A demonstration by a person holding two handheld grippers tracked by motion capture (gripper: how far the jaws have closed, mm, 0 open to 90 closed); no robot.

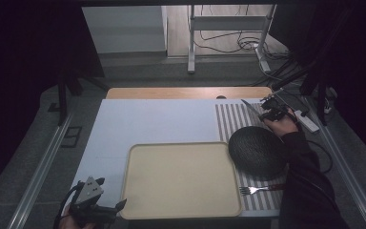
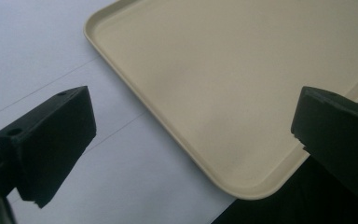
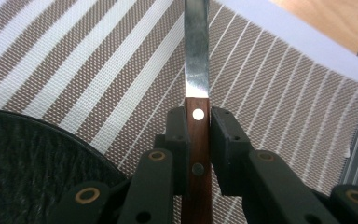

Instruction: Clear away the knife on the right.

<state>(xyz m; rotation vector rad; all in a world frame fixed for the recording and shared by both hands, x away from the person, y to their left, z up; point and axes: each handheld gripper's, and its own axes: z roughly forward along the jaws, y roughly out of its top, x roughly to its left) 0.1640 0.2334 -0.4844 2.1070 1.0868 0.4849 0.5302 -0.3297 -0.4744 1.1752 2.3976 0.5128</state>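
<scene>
Right gripper clamped on knife, striped placemat

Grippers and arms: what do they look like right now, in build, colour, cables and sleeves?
Both are black two-finger tools. The left gripper carries a grey three-cornered plate on top and trails a dark cable; its fingers are blocky matte black. The right gripper has black linkages with brass-coloured pivot rings. The right arm wears a dark sleeve.

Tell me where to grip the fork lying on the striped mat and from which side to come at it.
Grip the fork on its handle, the end toward the table's right edge, probably coming straight down from above with the jaws across its width. It lies flat on the striped mat, tines toward the tray, so the slim handle gives two parallel sides to pinch, clear of the dark plate.
</scene>
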